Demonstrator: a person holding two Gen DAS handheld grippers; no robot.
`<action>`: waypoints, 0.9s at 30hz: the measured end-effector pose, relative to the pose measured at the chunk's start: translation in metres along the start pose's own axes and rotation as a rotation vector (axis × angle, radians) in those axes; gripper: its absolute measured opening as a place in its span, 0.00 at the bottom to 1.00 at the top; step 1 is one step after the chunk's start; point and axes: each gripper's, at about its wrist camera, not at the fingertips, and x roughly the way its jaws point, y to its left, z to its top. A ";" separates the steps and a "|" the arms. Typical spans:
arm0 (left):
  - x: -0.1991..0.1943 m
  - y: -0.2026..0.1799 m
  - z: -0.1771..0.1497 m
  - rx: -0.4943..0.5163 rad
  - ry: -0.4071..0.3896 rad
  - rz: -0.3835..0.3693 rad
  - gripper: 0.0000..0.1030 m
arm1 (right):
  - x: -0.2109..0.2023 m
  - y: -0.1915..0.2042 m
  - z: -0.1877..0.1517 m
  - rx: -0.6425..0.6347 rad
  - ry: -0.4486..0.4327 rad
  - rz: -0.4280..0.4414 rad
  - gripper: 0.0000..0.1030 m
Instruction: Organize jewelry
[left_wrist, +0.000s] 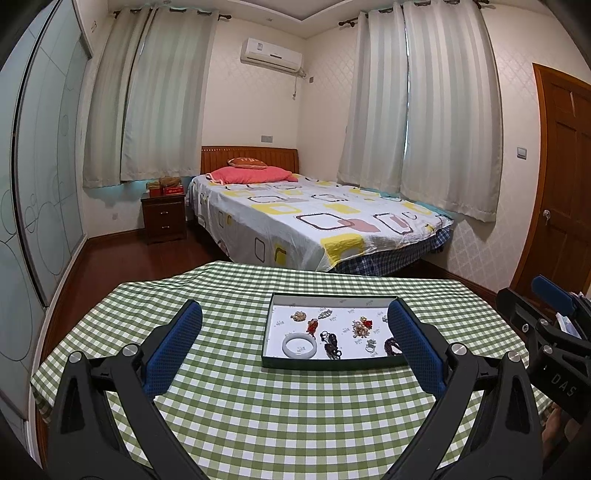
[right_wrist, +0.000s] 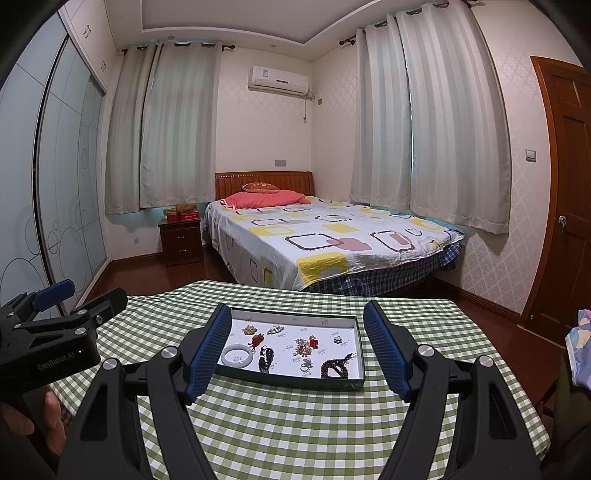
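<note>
A shallow dark-green tray (left_wrist: 275, 363) with a white floor sits on the checked table; it also shows in the right wrist view (right_wrist: 291, 380). In it lie a white bangle (left_wrist: 299, 346) (right_wrist: 237, 356), a red charm (left_wrist: 312, 326), dark bead strings (left_wrist: 331, 345) (right_wrist: 334, 368), a pearl cluster (left_wrist: 360, 328), a ring (left_wrist: 370, 346) and small brooches (left_wrist: 298, 315). My left gripper (left_wrist: 294, 317) is open and empty, held above the table before the tray. My right gripper (right_wrist: 297, 319) is open and empty, its fingers framing the tray.
The table wears a green-and-white checked cloth (left_wrist: 258, 406). Beyond it stand a bed (left_wrist: 314, 218), a nightstand (left_wrist: 164, 218) and a wardrobe (left_wrist: 37, 184). A door (left_wrist: 565, 184) is at the right. Each gripper shows at the other view's edge (left_wrist: 550, 332) (right_wrist: 55, 332).
</note>
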 end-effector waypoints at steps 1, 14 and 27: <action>-0.001 0.000 -0.001 0.001 -0.001 0.001 0.95 | -0.001 0.000 0.000 0.001 -0.001 0.000 0.69; 0.002 0.001 -0.003 0.008 0.008 0.006 0.96 | 0.000 0.000 0.000 0.000 0.001 0.001 0.70; 0.011 0.007 -0.006 -0.005 0.025 -0.015 0.96 | -0.001 -0.002 -0.003 0.001 0.011 0.000 0.69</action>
